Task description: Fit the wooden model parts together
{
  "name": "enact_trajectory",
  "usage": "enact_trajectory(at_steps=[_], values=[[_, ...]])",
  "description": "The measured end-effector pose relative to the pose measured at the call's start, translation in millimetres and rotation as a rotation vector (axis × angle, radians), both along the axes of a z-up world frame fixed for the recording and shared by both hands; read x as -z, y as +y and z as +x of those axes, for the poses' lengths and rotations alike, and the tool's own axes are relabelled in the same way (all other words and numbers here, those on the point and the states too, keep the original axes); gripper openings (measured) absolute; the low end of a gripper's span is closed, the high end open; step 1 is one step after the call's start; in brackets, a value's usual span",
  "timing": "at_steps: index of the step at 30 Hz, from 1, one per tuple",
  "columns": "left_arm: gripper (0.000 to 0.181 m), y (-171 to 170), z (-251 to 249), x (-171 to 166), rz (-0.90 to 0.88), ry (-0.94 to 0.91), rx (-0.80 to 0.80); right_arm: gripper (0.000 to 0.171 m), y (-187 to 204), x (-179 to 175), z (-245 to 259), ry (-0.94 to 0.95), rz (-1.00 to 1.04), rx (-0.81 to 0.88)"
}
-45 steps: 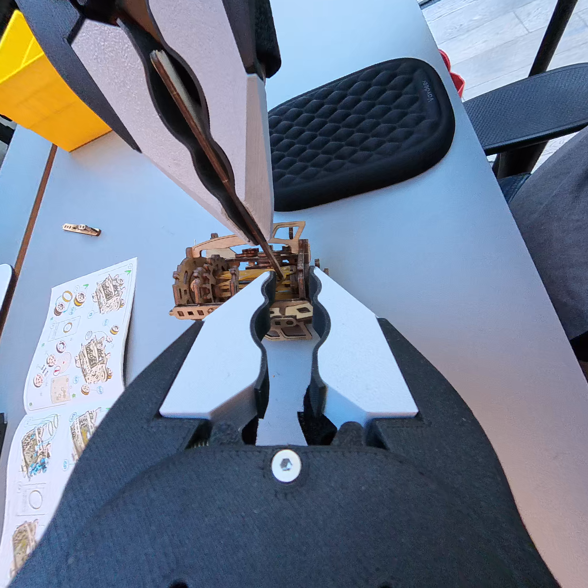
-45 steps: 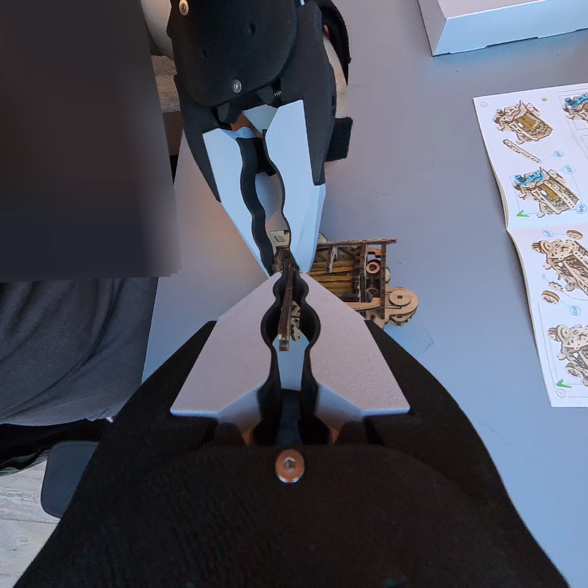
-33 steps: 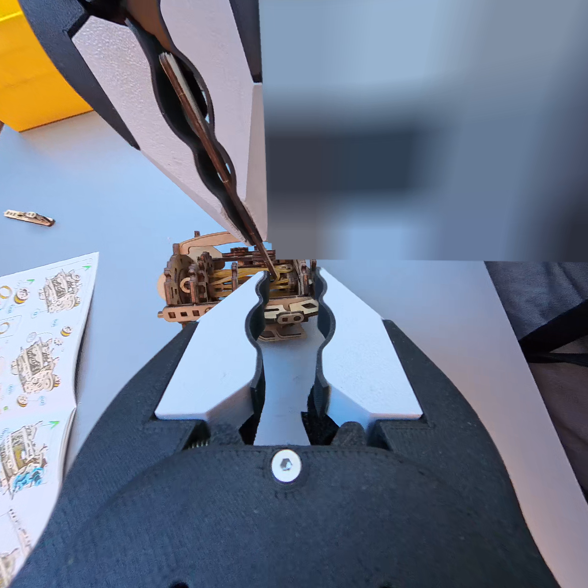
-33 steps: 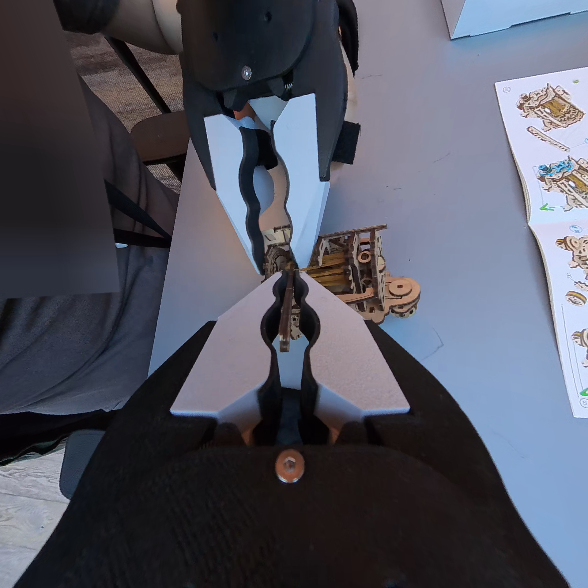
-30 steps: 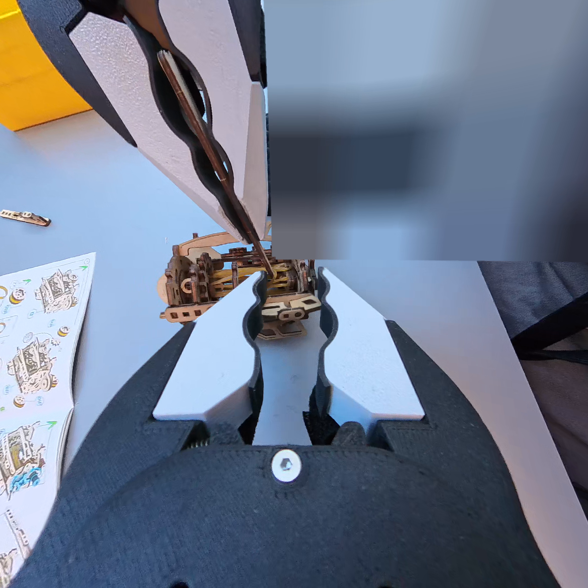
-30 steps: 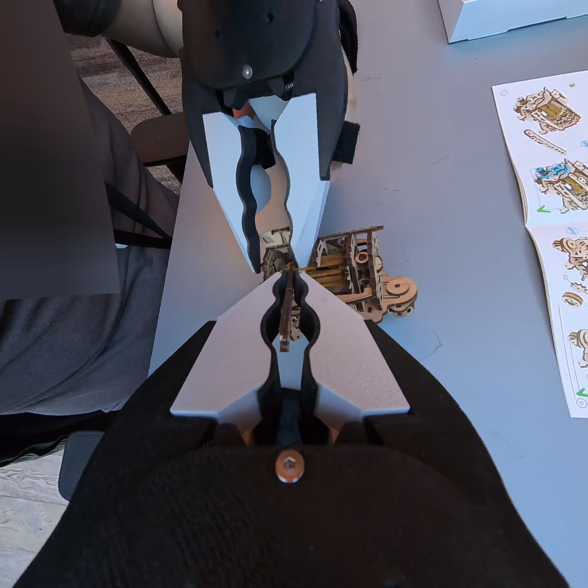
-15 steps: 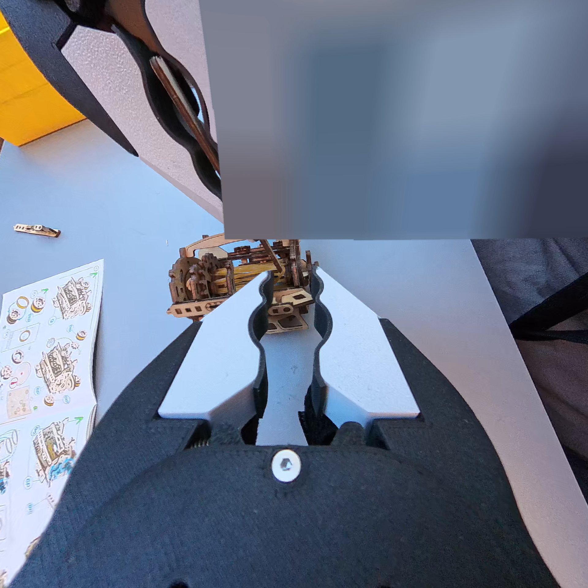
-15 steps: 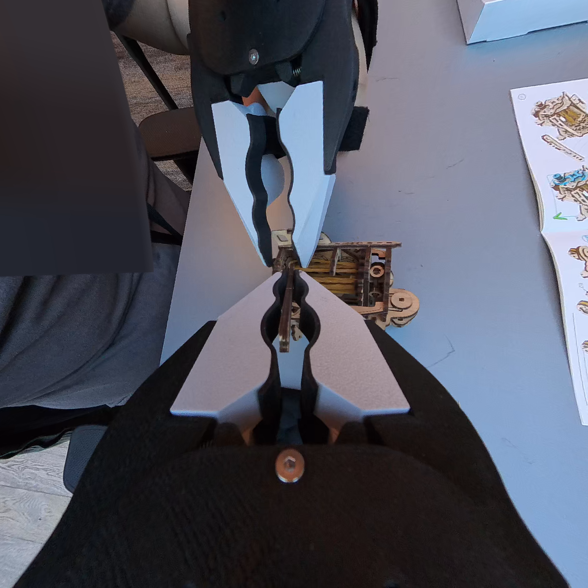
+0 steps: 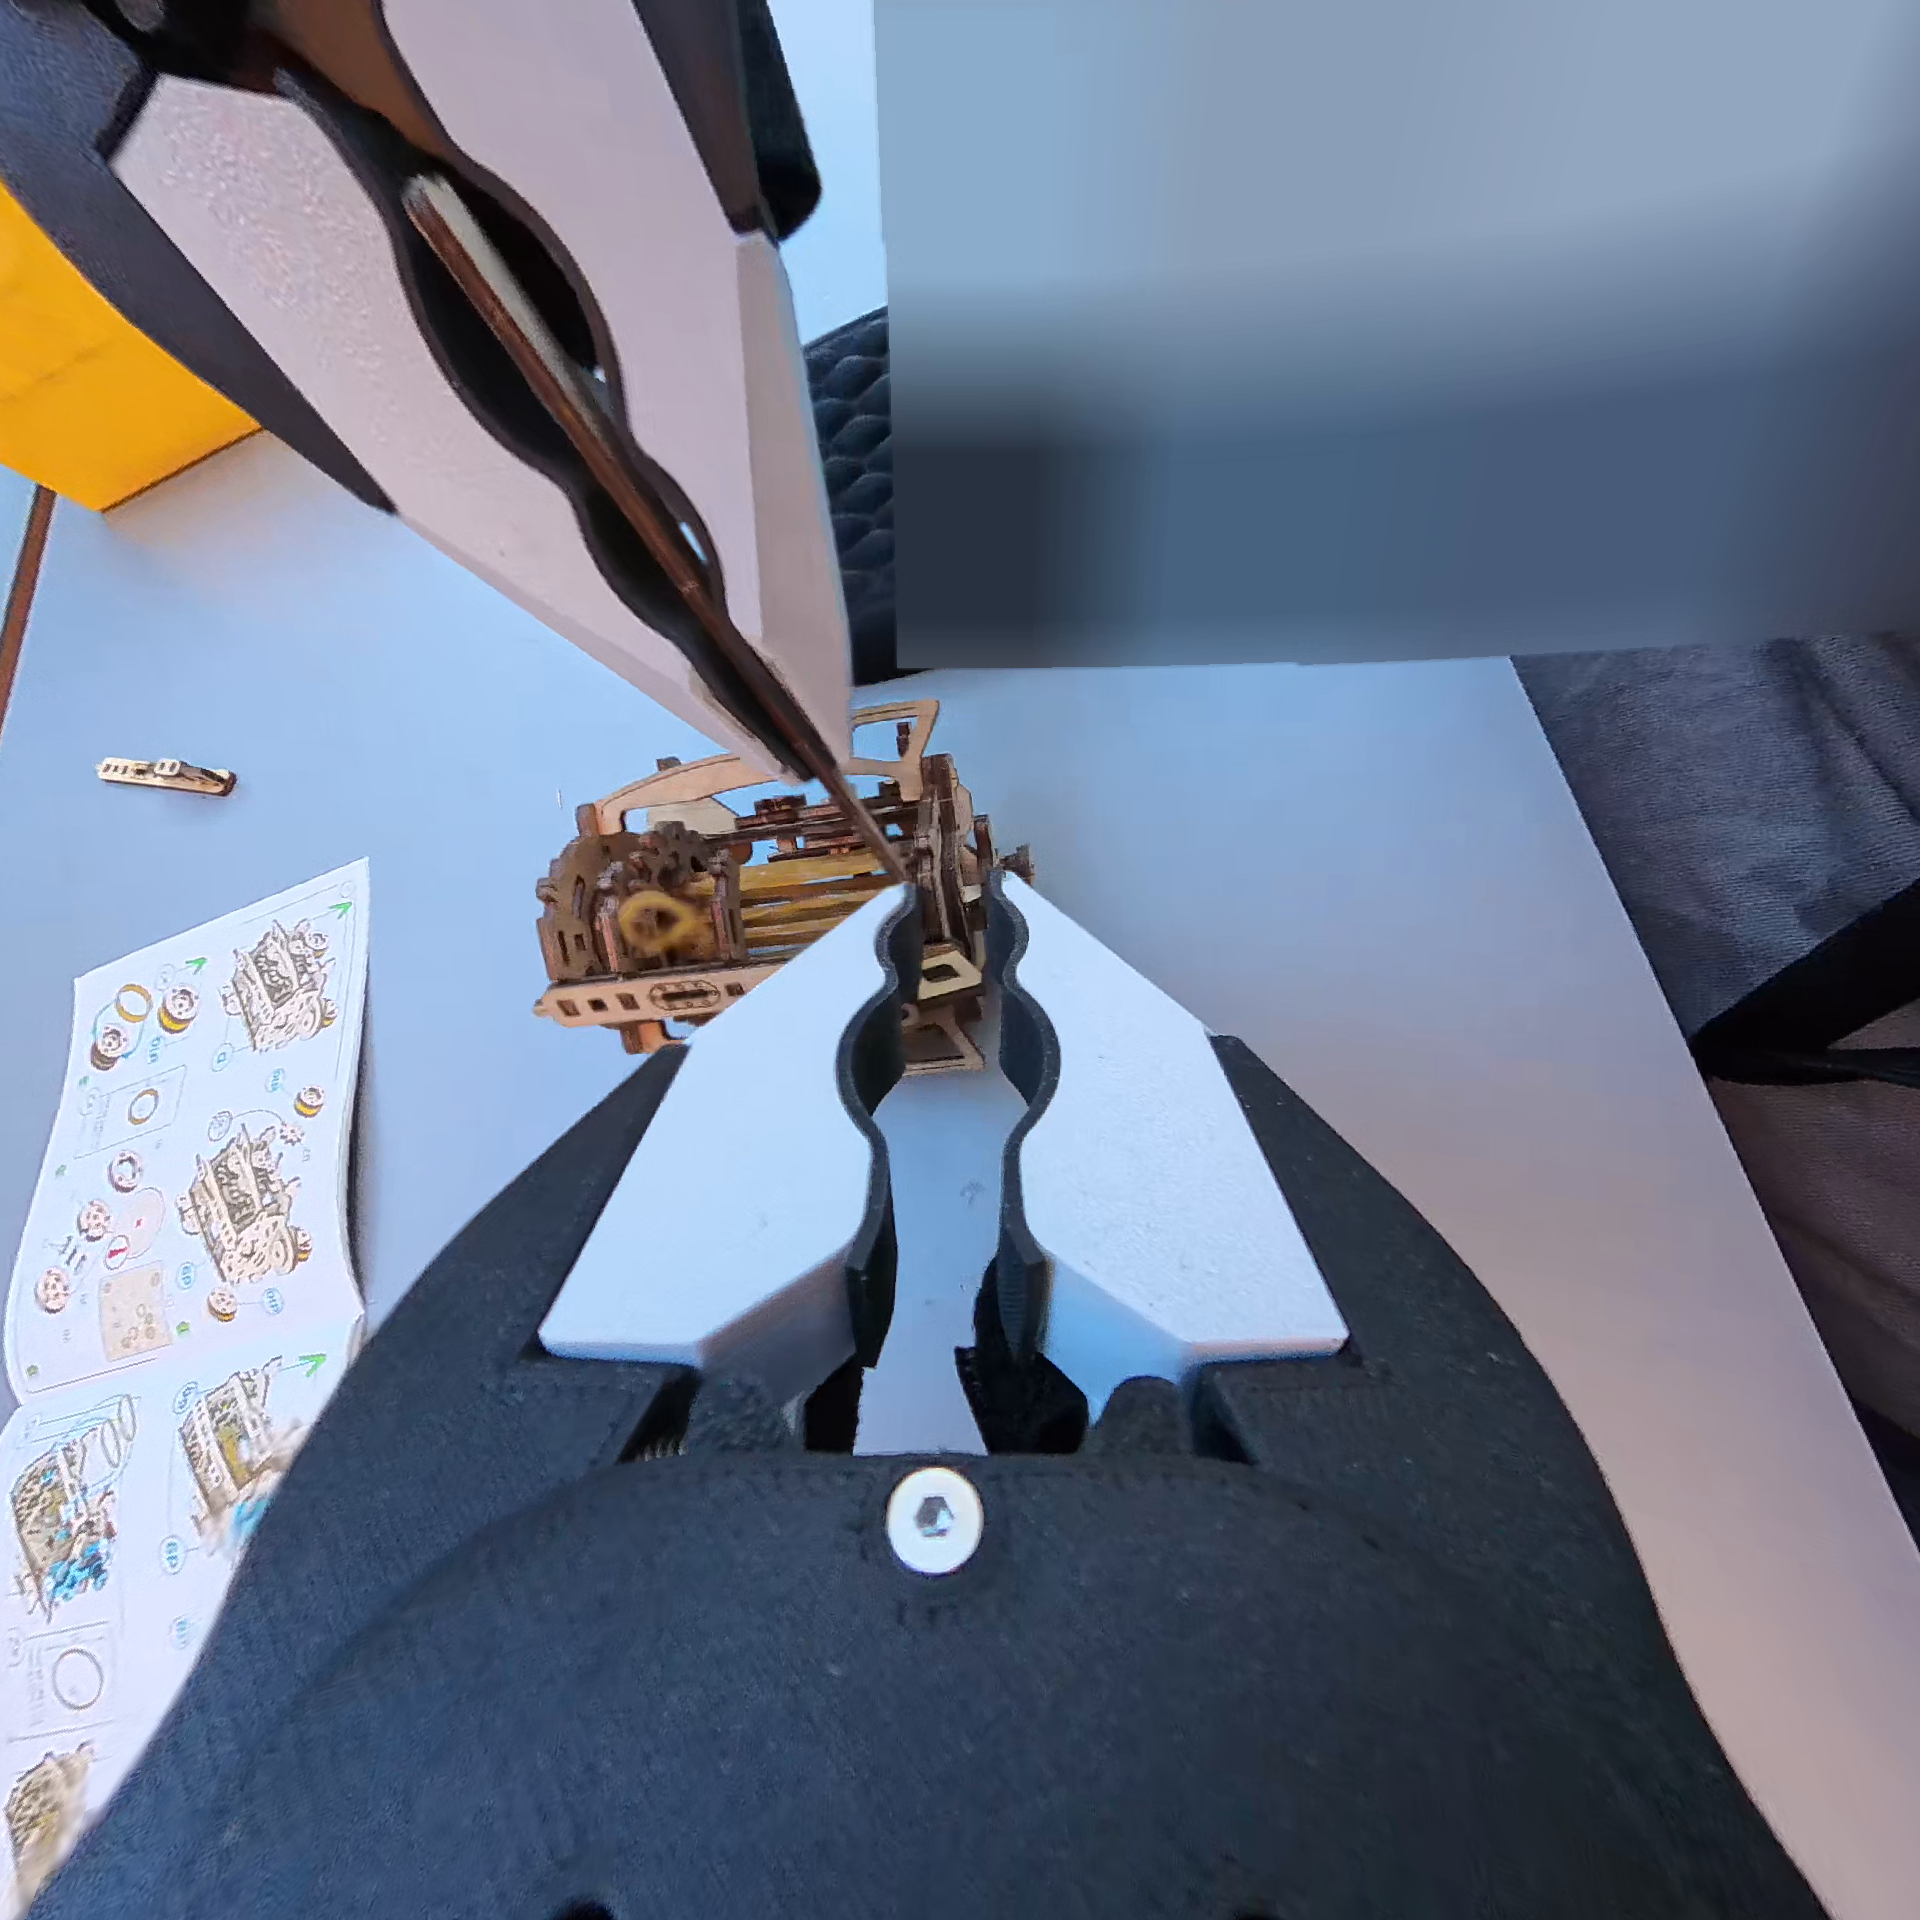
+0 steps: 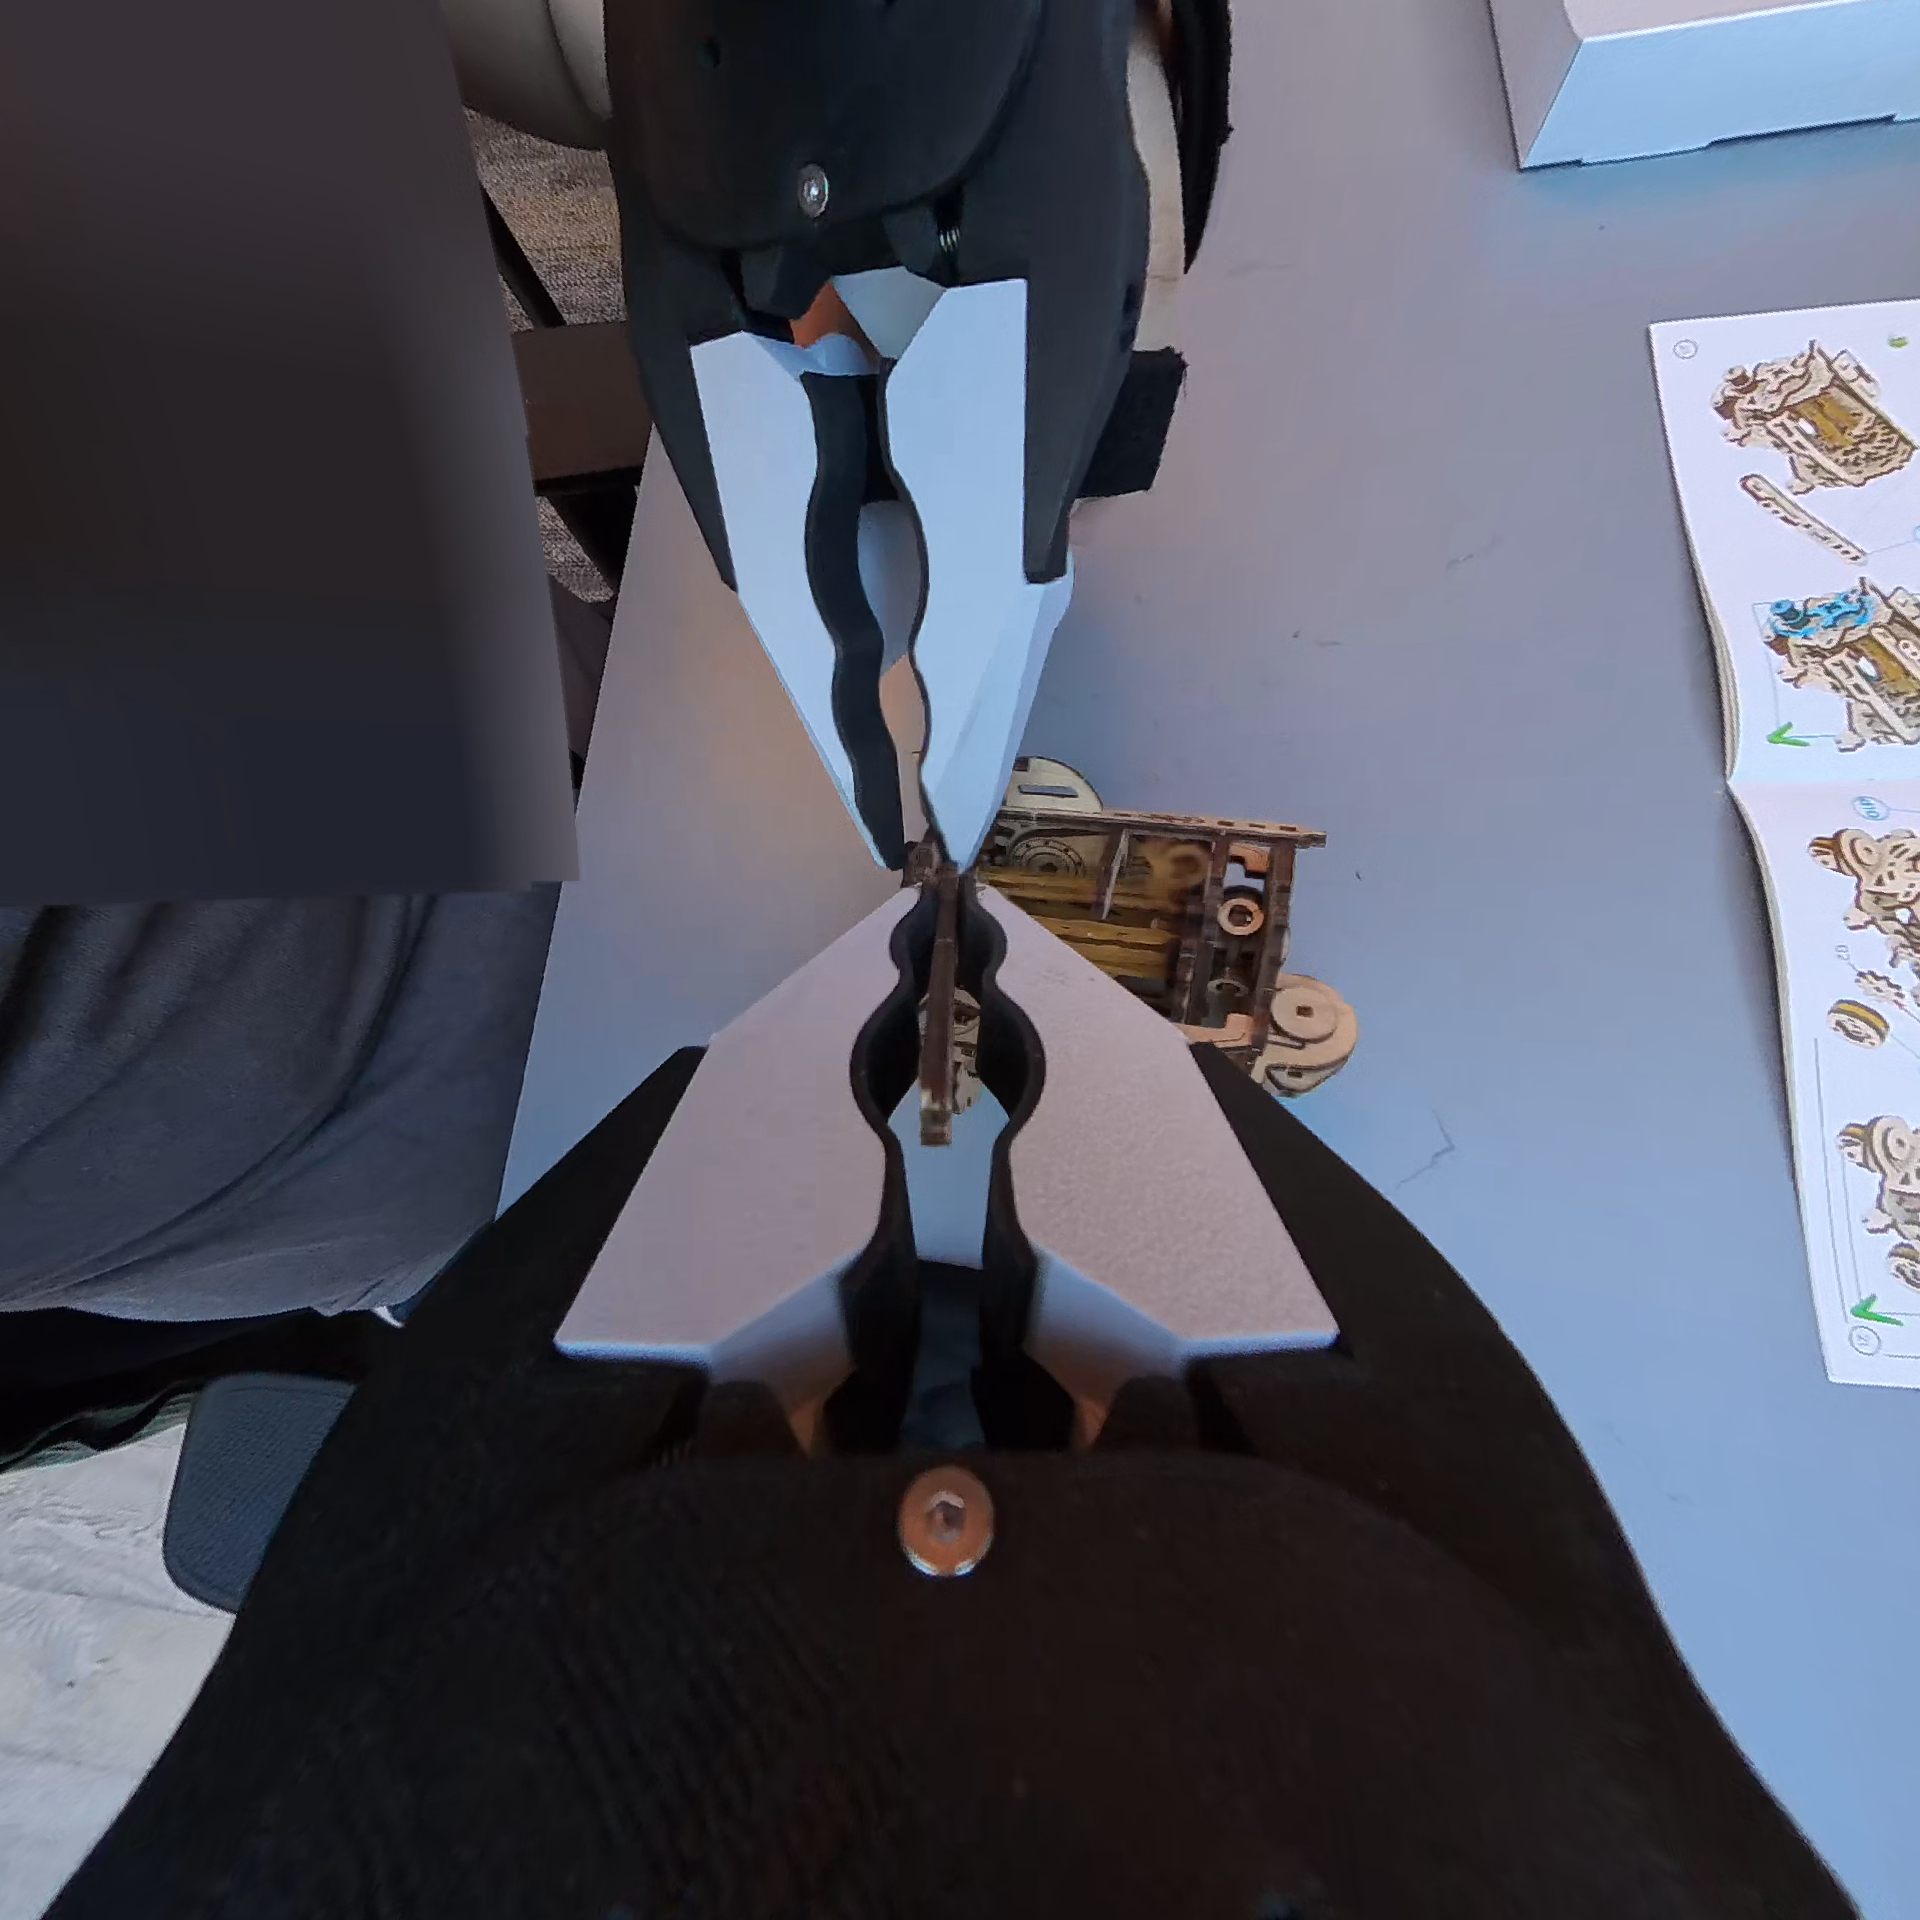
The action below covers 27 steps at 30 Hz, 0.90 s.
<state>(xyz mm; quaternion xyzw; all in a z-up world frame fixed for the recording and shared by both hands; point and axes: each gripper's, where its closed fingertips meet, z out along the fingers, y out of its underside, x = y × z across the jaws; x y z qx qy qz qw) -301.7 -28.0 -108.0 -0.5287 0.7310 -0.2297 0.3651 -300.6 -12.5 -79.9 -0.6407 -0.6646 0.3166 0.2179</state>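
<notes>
Right claw tight on flat wooden strip, tip at wooden model.

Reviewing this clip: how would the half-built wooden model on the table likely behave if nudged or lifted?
The wooden model is an open lattice of thin cut parts, so probably light and likely to slide on the smooth grey table if nudged. Its slender struts look fragile under squeezing. The left gripper has its fingers around one end, which may steady it.

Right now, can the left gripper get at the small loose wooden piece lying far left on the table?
Probably not at once: the left gripper has its fingers around an end of the wooden model. The loose wooden piece lies apart, with bare table between.
</notes>
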Motion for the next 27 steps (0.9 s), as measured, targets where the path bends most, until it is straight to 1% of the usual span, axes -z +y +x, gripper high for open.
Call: enact_trajectory(at_steps=[5,7,9,13,17,22,27], values=[[0.009,-1,1,0,-0.047,-0.015,0.007,0.001,17,-6,2,0.02,0.052,0.05],[0.009,-1,2,0,-0.052,-0.019,0.007,0.001,17,-7,1,0.012,0.056,0.037],[0.009,-1,2,-1,-0.053,-0.021,0.007,0.002,18,-8,2,-0.007,0.095,0.025],[0.009,0,2,-1,-0.048,-0.025,0.01,0.002,33,-20,2,0.021,0.196,0.066],[0.01,-1,2,0,-0.033,-0.03,0.019,0.001,40,-21,2,0.027,0.193,0.072],[0.01,-2,1,0,-0.007,-0.039,0.037,0.001,40,-19,-4,0.026,0.123,0.031],[0.01,-3,1,0,0.0,-0.04,0.042,0.002,42,-6,-4,-0.026,0.102,0.014]])
